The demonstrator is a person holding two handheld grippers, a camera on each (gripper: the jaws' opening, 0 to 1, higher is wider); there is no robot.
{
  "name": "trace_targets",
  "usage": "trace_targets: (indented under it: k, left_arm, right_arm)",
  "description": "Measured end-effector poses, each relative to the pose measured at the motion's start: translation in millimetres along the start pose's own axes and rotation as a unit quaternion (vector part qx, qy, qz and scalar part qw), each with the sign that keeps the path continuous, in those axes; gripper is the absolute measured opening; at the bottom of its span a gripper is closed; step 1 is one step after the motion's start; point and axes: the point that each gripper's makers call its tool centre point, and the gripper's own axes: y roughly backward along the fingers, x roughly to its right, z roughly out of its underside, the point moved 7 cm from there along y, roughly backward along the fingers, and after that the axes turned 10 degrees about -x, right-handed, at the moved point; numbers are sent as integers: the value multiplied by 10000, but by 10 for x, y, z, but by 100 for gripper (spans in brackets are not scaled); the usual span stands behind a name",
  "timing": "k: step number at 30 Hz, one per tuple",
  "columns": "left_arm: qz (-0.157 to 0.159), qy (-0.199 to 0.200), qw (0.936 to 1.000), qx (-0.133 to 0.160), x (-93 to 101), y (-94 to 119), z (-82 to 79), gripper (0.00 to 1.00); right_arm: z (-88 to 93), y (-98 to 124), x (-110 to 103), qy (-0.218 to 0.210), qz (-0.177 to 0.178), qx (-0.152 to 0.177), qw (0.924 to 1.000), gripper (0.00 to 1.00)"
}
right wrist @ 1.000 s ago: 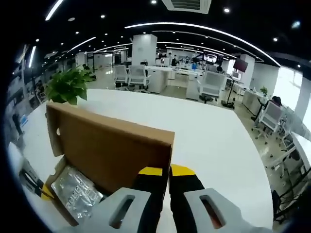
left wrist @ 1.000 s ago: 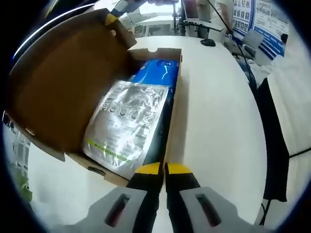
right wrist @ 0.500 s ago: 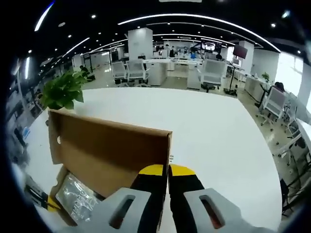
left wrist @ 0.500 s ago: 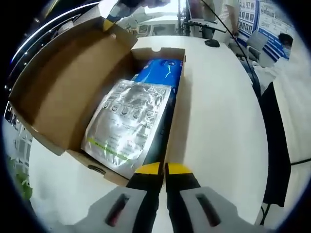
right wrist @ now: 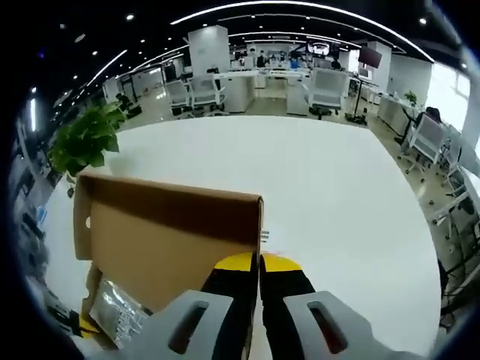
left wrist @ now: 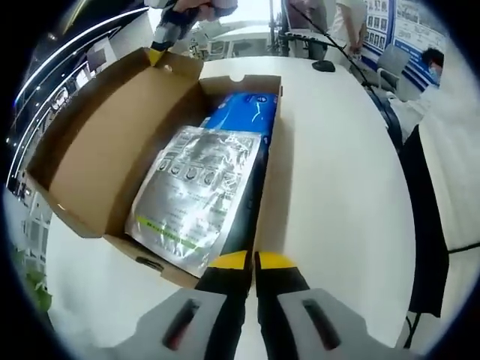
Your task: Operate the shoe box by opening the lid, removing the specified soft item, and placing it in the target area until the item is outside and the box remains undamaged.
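We see the brown shoe box [left wrist: 112, 142] open on the white table [left wrist: 337, 187], a shiny silver pouch [left wrist: 196, 193] lying inside over a blue pack [left wrist: 244, 111]. Our right gripper [right wrist: 259, 261] pinches the lid [right wrist: 169, 232]; our left gripper [left wrist: 253, 260] is pressed together.

Left gripper view looks steeply down, close, into the open shoe box [left wrist: 187, 180]; right gripper view faces level across the surface [right wrist: 330, 180], sharing the box
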Motion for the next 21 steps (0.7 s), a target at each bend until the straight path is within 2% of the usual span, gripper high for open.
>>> trace_targets:
  k: [2,4,6,13,21]
  left_arm:
    - [9,-4,10000,-4,-4,-3,-2,1]
    - [26,-13,10000,10,-8,-6,-1,1]
    - [28,-28,10000,27,-12,-7,-2,1]
    - [5,-114,9999,97,-12,-15,3,1]
    - [34,-86,9999,114,-13,-16,11,1]
  right_arm:
    - [-29,-78,28,45,12,-36,10000,0]
    - [30,-62,-25,400,152,-122,9990,0]
    - [49,-101,-58,518,245,-193,9982,0]
    - [-88,-386,24,521,193,-335,9979,0]
    - [54,-508,-10,420,166,-515,9977,0]
